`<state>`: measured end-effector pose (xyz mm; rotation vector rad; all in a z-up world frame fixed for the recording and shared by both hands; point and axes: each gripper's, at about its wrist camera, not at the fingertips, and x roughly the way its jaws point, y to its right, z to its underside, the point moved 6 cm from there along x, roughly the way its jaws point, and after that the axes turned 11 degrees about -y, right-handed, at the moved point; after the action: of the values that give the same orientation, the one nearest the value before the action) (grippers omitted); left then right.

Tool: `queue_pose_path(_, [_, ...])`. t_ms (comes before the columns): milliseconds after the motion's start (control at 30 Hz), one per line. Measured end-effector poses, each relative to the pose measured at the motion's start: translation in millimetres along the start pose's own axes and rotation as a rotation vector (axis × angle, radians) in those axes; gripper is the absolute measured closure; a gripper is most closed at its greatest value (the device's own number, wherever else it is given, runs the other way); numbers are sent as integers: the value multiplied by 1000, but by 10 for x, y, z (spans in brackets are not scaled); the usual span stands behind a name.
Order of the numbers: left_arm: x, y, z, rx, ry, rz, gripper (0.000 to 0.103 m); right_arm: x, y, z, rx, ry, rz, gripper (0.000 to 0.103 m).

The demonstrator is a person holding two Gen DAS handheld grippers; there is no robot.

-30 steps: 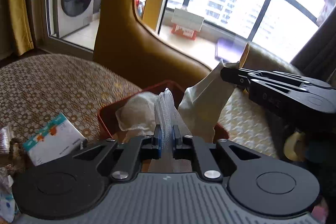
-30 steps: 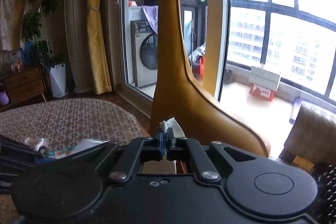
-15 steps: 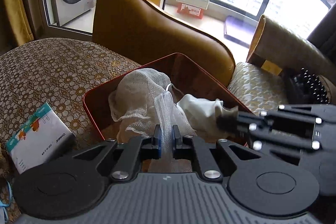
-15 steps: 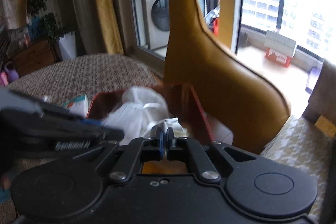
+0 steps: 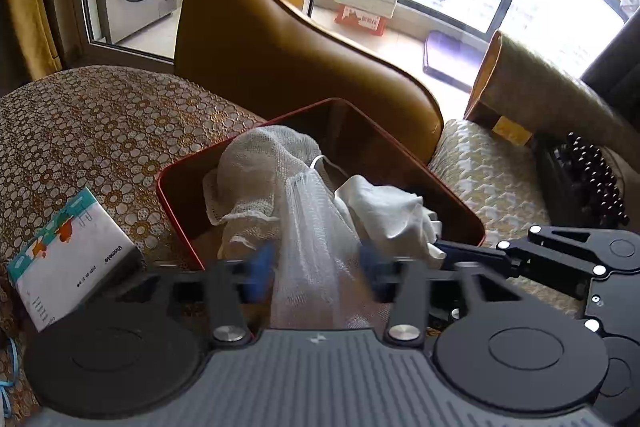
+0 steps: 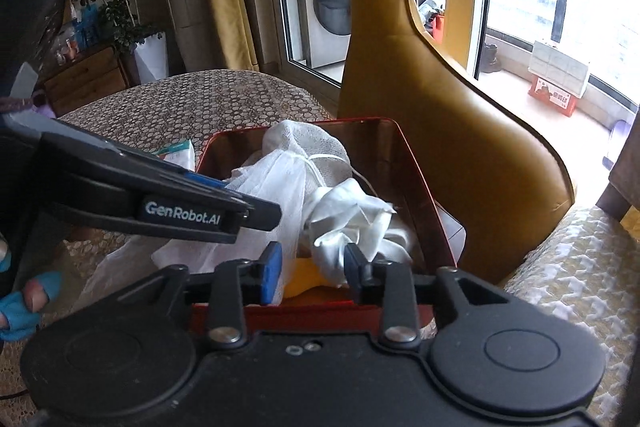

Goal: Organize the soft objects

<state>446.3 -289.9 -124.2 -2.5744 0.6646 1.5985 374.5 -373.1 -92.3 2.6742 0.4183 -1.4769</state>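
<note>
A red box (image 5: 180, 203) (image 6: 424, 187) on the patterned table holds a coarse white woven cloth (image 5: 256, 163) (image 6: 304, 139), a sheer white mesh cloth (image 5: 316, 239) (image 6: 272, 191) and a crumpled white cloth (image 5: 388, 211) (image 6: 352, 219). My left gripper (image 5: 316, 269) hangs over the box's near edge with its jaws opening; the mesh cloth lies loose between the blurred blue pads (image 5: 258, 267). My right gripper (image 6: 310, 269) is also opening at the box's near rim, and the crumpled cloth rests against its right pad (image 6: 354, 263), no longer pinched.
A tissue pack (image 5: 68, 259) lies left of the box on the patterned tablecloth (image 5: 100, 131). A tall mustard giraffe-shaped figure (image 5: 280, 67) stands right behind the box. A patterned cushion (image 5: 492, 179) and dark beads (image 5: 596, 179) are to the right.
Both grippers came down over the red box with their cloths, then their jaws parted. The mesh cloth and the crumpled cloth now lie loose in the box.
</note>
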Motion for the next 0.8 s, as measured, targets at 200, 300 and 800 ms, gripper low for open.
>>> queue_pose_path(200, [-241,45,65,11,37,31,33,-104,-34,35,8,6,-1,63])
queue_pose_path(300, [-392,-1,137,-3,45,40,33,-195,-80,37,7,21,-6,56])
queue_pose_path(800, [-1217,-674,656,-55,113,-32,23,-645,-674,59,-20,109,-90,30])
